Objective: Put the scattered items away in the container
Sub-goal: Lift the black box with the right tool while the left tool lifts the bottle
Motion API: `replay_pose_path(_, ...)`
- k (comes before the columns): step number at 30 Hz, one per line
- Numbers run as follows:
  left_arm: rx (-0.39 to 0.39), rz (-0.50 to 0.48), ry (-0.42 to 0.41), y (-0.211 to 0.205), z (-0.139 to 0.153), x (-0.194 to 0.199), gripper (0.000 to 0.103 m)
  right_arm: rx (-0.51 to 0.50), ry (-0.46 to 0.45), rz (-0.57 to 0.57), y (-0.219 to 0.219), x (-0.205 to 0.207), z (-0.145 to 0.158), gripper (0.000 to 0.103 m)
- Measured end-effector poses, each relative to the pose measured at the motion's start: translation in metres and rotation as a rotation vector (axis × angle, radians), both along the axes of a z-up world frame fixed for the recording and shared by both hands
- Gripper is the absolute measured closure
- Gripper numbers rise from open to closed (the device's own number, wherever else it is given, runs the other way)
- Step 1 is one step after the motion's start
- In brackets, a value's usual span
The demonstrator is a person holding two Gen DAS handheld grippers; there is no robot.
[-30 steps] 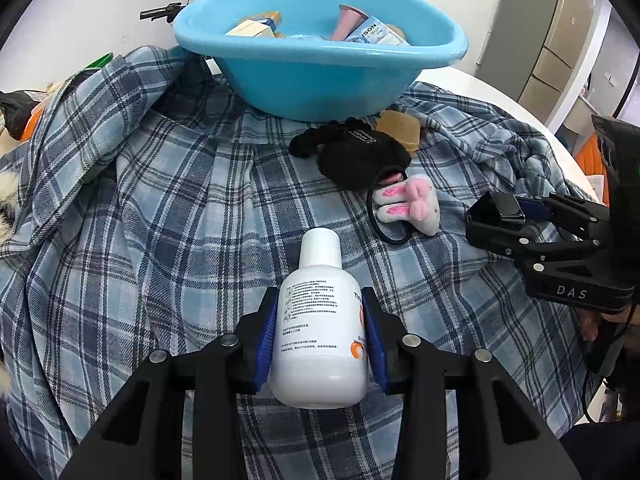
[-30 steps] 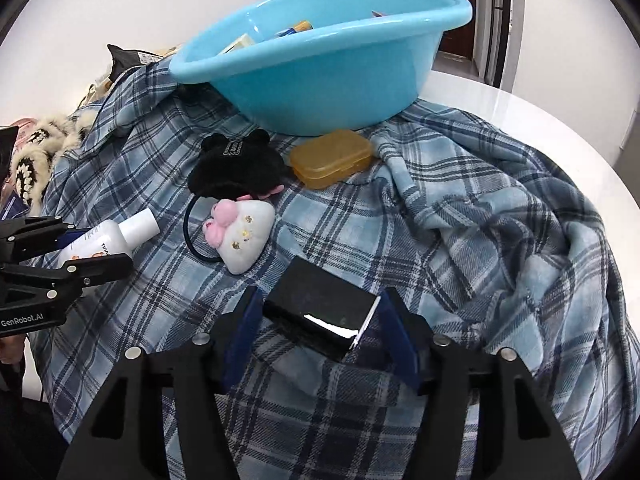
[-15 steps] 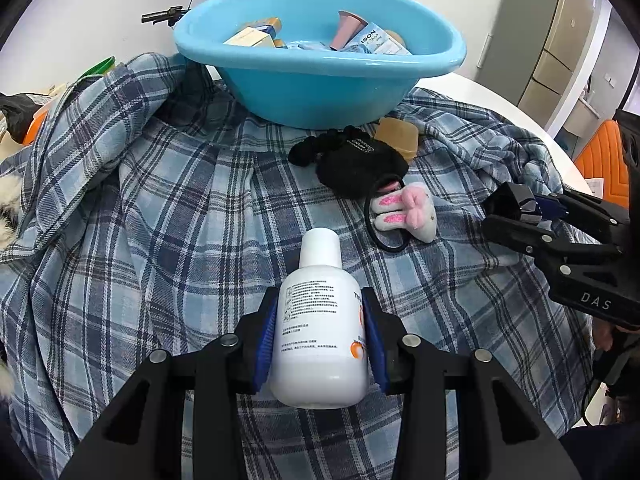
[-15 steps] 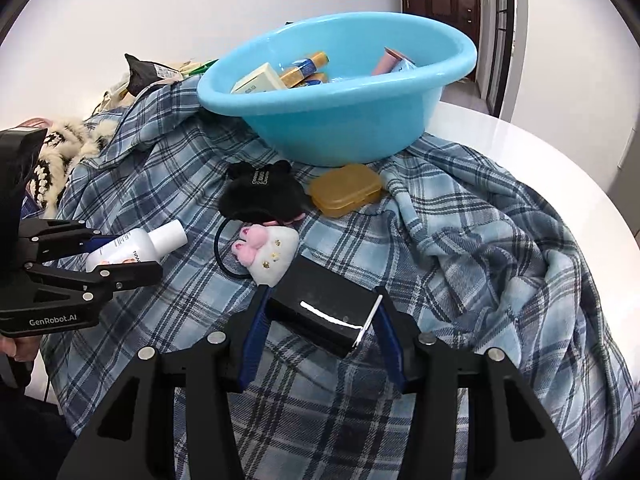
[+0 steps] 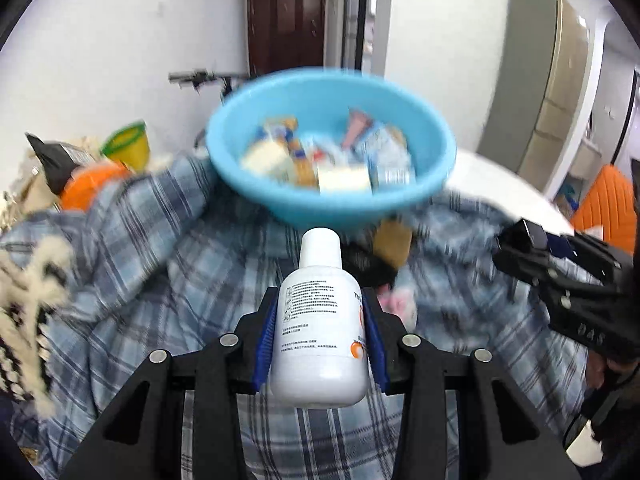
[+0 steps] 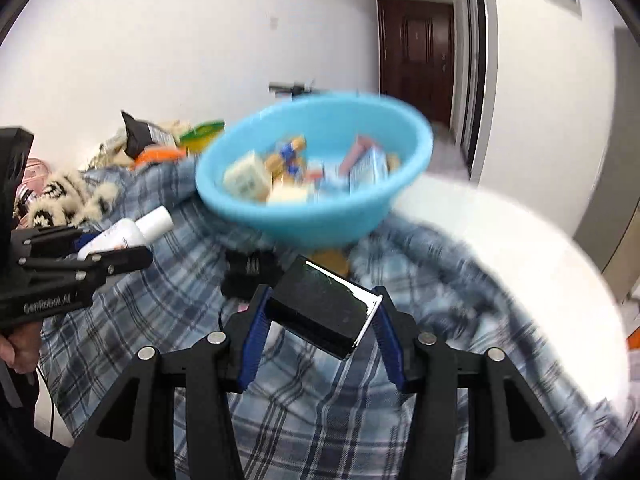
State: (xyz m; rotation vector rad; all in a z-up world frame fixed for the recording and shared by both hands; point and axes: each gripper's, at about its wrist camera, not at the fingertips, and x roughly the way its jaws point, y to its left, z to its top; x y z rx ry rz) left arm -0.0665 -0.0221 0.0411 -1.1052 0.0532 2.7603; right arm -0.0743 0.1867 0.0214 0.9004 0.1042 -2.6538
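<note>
My left gripper (image 5: 322, 320) is shut on a white bottle (image 5: 320, 328) with a white cap and holds it above the plaid cloth, in front of the blue basin (image 5: 432, 184). My right gripper (image 6: 320, 316) is shut on a black box (image 6: 324, 312) with a shiny edge, also raised before the basin (image 6: 224, 196). The basin holds several small boxes and tubes. The left gripper with the bottle (image 6: 120, 236) shows at the left of the right wrist view. The right gripper (image 5: 532, 256) shows at the right of the left wrist view.
A blue plaid cloth (image 5: 132, 280) covers the white round table (image 6: 520, 240). A black pouch (image 6: 248, 272), an amber case (image 5: 394, 236) and a pink-eared toy (image 5: 396, 304) lie on it below the basin. Furry fabric (image 6: 68, 196) and bags lie at the left.
Both grippers have lifted their items up off the cloth and toward the basin; I now look down into the basin. The views are motion-blurred.
</note>
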Motion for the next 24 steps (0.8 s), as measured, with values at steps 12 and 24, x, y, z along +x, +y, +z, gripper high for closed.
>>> replay_pose_path(12, 0.02, 0.034, 0.168, -0.008, 0.059, 0.024, 0.061, -0.044, 0.206, -0.02, -0.004, 0.056, 0.069, 0.055)
replay_pose_path(24, 0.03, 0.054, 0.13, -0.012, 0.048, 0.021, 0.061, -0.067, 0.151, -0.049, 0.0, 0.039, 0.06, 0.055)
